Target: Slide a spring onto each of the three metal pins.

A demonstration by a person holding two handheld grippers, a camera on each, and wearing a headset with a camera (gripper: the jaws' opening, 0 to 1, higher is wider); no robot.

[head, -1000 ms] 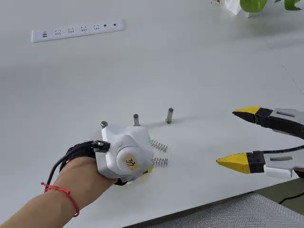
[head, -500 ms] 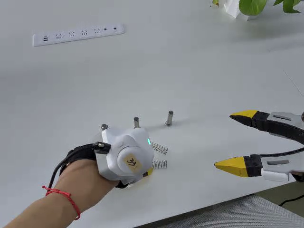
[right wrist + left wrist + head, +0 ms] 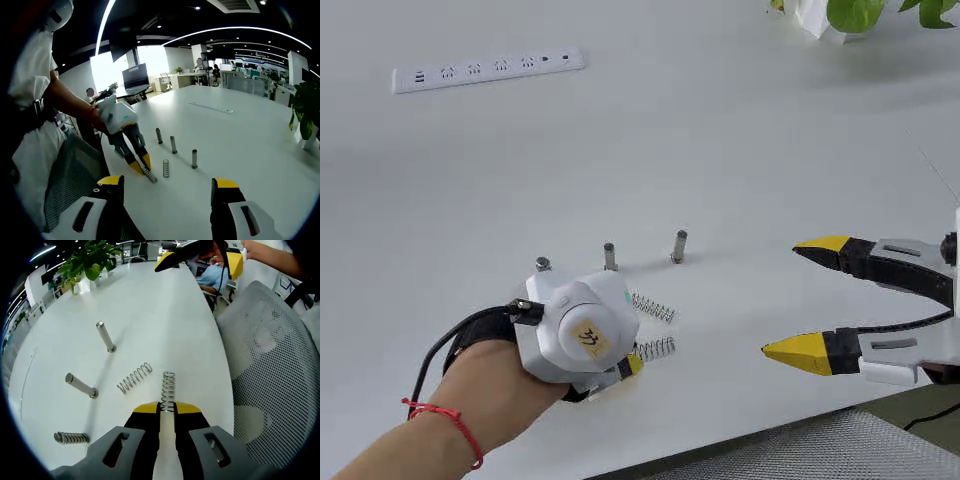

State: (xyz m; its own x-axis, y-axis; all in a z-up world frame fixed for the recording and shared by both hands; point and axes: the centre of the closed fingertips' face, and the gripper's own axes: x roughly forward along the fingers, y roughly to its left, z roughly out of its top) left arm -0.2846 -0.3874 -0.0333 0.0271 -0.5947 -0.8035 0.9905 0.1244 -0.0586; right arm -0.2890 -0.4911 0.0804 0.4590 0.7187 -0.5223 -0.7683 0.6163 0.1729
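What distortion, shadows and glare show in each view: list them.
Head view: soft even light, faint shadows beside the pins. Left gripper view: fisheye curves the table edge; the gripped spring is sharp. Right gripper view: ceiling lights bow, window glares.

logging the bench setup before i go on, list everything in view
table: one, white, under everything
power strip: one, white, far left of the table
plant: one, green, far right corner
metal pins: three, silver, upright in a row mid-table
spring on pin: one, silver, on the end pin nearest the left tongs
loose spring: one, silver, lying beside the pins
held spring: one, silver, end in the left tongs
mesh chair: one, grey, near table edge
left tongs: one, yellow tips, shut on the held spring
right tongs: one, yellow tips, open, at right
left hand: one, red cord at wrist
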